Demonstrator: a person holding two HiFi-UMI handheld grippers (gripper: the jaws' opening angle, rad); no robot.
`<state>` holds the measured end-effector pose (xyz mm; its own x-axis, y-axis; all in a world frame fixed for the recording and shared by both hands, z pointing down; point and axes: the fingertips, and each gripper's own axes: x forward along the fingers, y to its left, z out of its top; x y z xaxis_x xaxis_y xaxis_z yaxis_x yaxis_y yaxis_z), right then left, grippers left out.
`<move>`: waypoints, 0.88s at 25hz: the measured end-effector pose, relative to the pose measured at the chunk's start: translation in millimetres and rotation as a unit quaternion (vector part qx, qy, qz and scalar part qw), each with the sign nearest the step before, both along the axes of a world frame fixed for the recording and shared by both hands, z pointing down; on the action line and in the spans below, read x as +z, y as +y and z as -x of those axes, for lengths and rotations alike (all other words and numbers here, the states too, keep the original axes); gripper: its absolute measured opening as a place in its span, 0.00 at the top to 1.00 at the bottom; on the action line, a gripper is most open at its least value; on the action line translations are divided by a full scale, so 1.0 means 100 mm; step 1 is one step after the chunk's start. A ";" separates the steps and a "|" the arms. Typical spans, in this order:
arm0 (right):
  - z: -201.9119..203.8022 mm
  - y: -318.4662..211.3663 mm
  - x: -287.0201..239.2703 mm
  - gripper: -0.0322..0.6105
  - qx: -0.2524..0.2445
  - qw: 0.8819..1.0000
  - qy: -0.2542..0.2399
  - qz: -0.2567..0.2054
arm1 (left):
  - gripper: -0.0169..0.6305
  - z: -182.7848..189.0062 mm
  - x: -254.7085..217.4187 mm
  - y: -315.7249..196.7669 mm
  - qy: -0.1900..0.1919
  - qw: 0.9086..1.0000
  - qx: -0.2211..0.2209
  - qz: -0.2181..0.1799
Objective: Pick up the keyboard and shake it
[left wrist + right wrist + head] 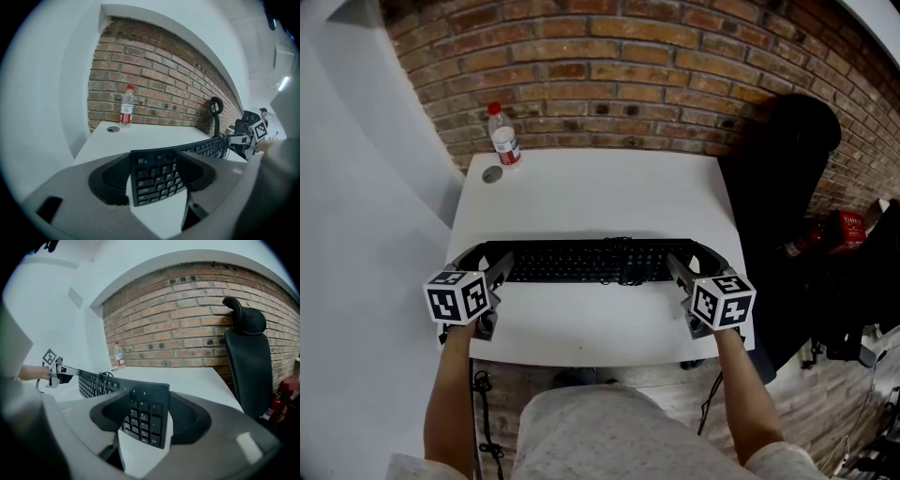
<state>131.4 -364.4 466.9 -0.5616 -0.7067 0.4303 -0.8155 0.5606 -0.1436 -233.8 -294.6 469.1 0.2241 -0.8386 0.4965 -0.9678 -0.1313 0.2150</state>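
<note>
Clamping the keyboard (pixel 581 262), left hand-held gripper (pixel 486 261) and right hand-held gripper (pixel 698 259) hide its ends.

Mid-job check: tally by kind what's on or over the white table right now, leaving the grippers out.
Keyboard: 1
Water bottle: 1
Small round grey disc: 1
Total: 3

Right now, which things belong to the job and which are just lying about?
In the job: keyboard; left gripper and right gripper, each closed on one end of it.
Lying about: water bottle, round disc, black chair, red extinguisher.
</note>
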 end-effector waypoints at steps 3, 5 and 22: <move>-0.02 0.04 0.01 0.53 -0.003 1.000 0.000 -0.015 | 0.51 -0.01 -0.01 0.04 -0.002 1.000 0.002 -0.013; -0.02 0.06 0.02 0.53 -0.005 1.000 0.003 -0.021 | 0.51 -0.02 -0.01 0.06 -0.004 1.000 0.001 -0.017; -0.11 0.30 -0.01 0.54 -0.014 0.999 0.026 -0.027 | 0.51 -0.10 -0.06 0.32 -0.007 1.000 -0.006 -0.017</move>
<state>142.1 -334.3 466.4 -0.5588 -0.7149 0.4203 -0.8055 0.5884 -0.0701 -223.9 -262.4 463.2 0.2071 -0.8579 0.4702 -0.9721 -0.1265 0.1974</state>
